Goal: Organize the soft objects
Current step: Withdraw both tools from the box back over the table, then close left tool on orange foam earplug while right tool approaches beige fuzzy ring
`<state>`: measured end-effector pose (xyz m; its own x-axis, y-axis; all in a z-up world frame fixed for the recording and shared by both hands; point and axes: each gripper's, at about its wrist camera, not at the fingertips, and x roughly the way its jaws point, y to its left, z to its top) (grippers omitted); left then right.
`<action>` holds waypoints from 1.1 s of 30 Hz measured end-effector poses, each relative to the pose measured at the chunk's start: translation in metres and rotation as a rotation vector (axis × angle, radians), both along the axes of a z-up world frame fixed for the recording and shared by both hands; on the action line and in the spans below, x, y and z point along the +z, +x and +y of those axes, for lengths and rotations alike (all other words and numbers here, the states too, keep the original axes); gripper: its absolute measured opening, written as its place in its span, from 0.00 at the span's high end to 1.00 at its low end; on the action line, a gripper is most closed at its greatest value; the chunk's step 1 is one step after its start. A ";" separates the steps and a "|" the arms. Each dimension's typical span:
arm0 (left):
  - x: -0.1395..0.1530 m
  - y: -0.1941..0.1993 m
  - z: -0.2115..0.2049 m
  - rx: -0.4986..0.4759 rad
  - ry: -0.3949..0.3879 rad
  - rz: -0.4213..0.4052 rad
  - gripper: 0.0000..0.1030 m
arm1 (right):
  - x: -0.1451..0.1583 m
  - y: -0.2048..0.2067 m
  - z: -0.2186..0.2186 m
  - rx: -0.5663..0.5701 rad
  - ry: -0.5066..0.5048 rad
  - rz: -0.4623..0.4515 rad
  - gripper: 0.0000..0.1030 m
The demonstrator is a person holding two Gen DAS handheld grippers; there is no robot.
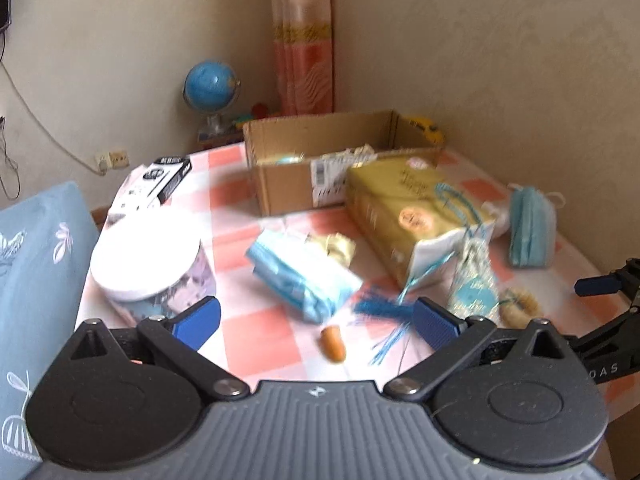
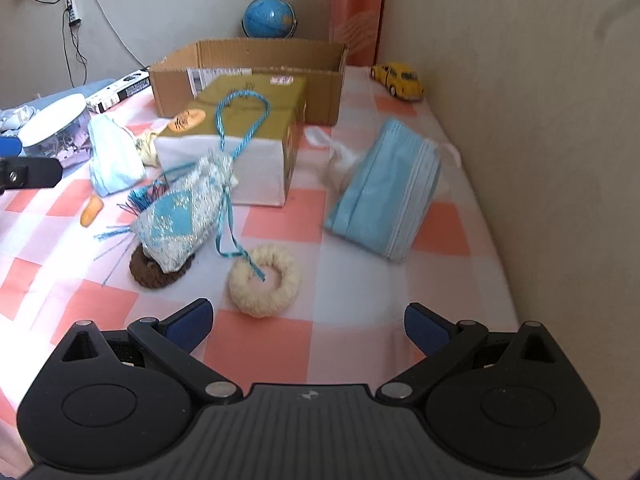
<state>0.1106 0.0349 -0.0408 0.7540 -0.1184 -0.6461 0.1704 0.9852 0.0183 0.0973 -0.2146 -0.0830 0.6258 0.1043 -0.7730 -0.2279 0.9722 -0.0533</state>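
On the pink-checked tablecloth [image 2: 360, 340] lie soft things. A blue packet of masks [image 1: 298, 270] sits just ahead of my left gripper [image 1: 316, 316], which is open and holds nothing; a small orange piece [image 1: 333, 343] lies between its fingers' line. My right gripper [image 2: 308, 314] is open and empty, just short of a cream fluffy ring [image 2: 264, 282]. A silver-blue drawstring pouch [image 2: 182, 220] rests on a brown ring [image 2: 154, 270]. A stack of blue face masks [image 2: 384, 196] lies to the right. An open cardboard box [image 2: 248, 76] stands behind a gold tissue pack [image 2: 240, 132].
A round white-lidded tin [image 1: 148, 264] and a black-and-white carton [image 1: 160, 182] stand at the left. A blue pillow [image 1: 36, 264] borders the table's left side. A globe [image 1: 211, 88] stands behind the table, a yellow toy car [image 2: 398, 80] at its back right, and a wall [image 2: 540, 120] runs along the right.
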 end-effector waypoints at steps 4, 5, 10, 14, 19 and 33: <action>-0.010 0.001 0.003 0.014 -0.001 0.020 0.01 | -0.007 0.004 0.002 -0.016 -0.025 -0.014 0.00; -0.013 0.002 0.003 0.015 -0.004 0.026 0.01 | -0.007 0.005 0.002 -0.019 -0.020 -0.015 0.00; -0.022 0.006 0.003 0.020 0.004 0.047 0.01 | -0.008 0.010 -0.003 -0.035 0.004 -0.010 0.00; -0.031 0.012 0.003 0.034 0.015 0.061 0.02 | -0.008 0.009 -0.005 -0.038 0.008 -0.025 0.00; -0.040 0.017 0.000 0.025 0.047 0.071 0.04 | -0.009 0.007 -0.005 -0.039 0.010 -0.036 0.00; -0.047 0.017 0.027 0.006 0.132 0.100 0.10 | -0.008 0.003 -0.005 -0.025 0.007 -0.035 0.00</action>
<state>0.1271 0.0619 -0.0877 0.6853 -0.0234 -0.7279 0.1722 0.9763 0.1308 0.1008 -0.2195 -0.0911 0.6550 0.0932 -0.7498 -0.2013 0.9780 -0.0542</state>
